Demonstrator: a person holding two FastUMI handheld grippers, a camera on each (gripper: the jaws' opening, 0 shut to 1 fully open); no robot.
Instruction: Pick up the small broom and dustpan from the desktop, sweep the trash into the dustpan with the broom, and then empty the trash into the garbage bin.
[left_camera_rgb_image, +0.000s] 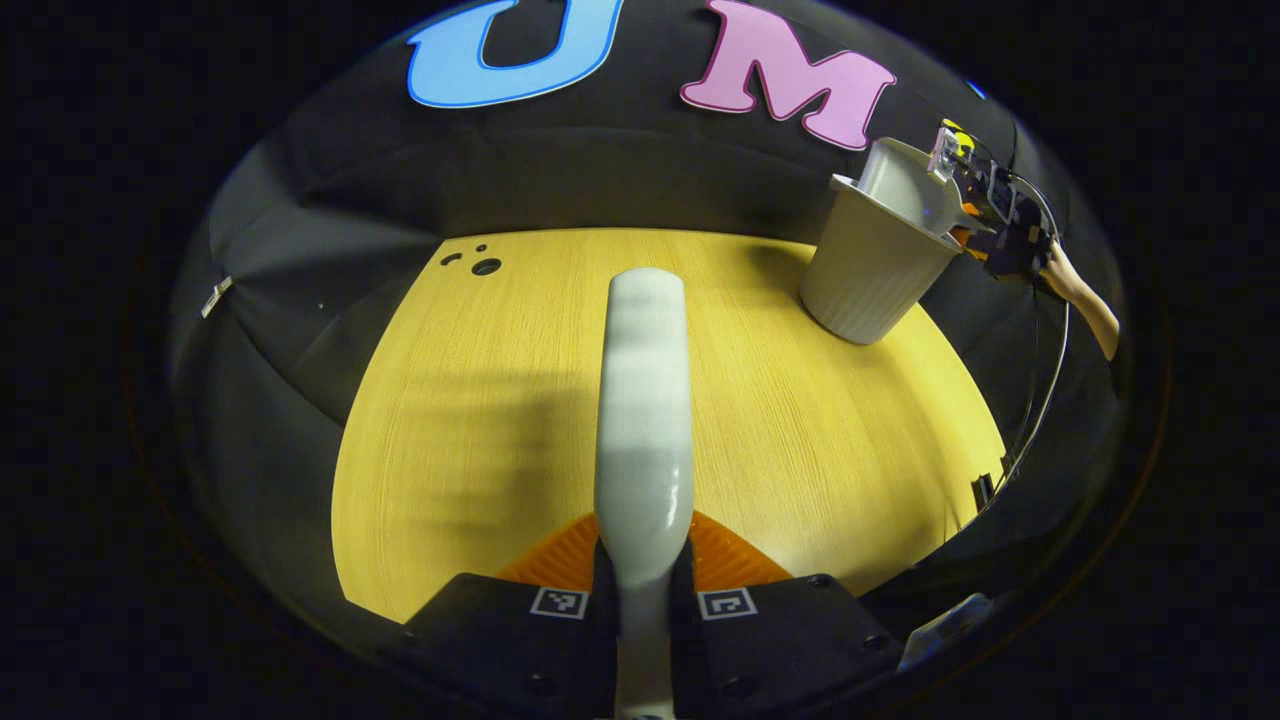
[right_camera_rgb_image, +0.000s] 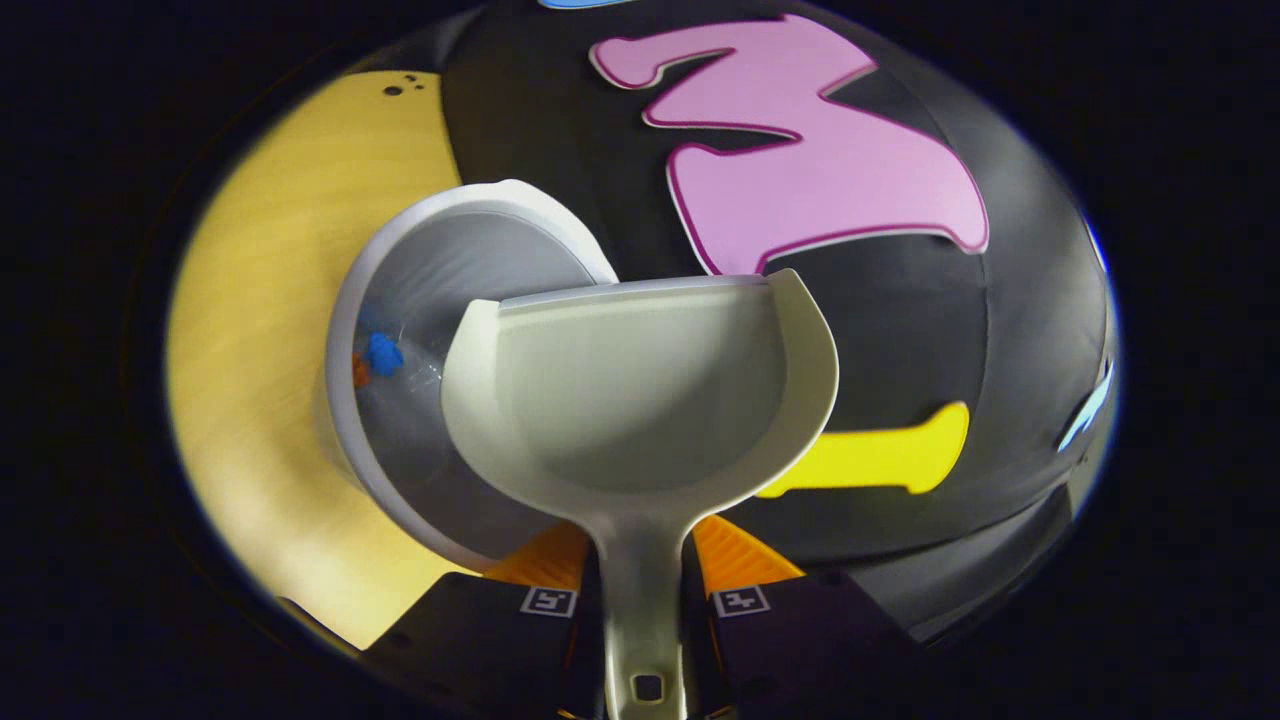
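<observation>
In the left gripper view my left gripper (left_camera_rgb_image: 645, 565) is shut on the white broom (left_camera_rgb_image: 645, 400), whose handle runs straight ahead above the wooden desktop (left_camera_rgb_image: 480, 420). At the back right stands the white ribbed garbage bin (left_camera_rgb_image: 870, 265); the white dustpan (left_camera_rgb_image: 910, 180) is tipped over its rim, carried by the other gripper (left_camera_rgb_image: 985, 195) and a hand. In the right gripper view my right gripper (right_camera_rgb_image: 640, 580) is shut on the handle of the dustpan (right_camera_rgb_image: 640, 390), whose empty scoop hangs over the open bin (right_camera_rgb_image: 440, 290). Blue and orange trash (right_camera_rgb_image: 378, 355) lies inside the bin.
A few dark holes (left_camera_rgb_image: 484, 264) mark the desktop's far left corner. The booth's black cloth wall rises directly behind the bin. A thin cable (left_camera_rgb_image: 1045, 390) hangs down off the desktop's right side.
</observation>
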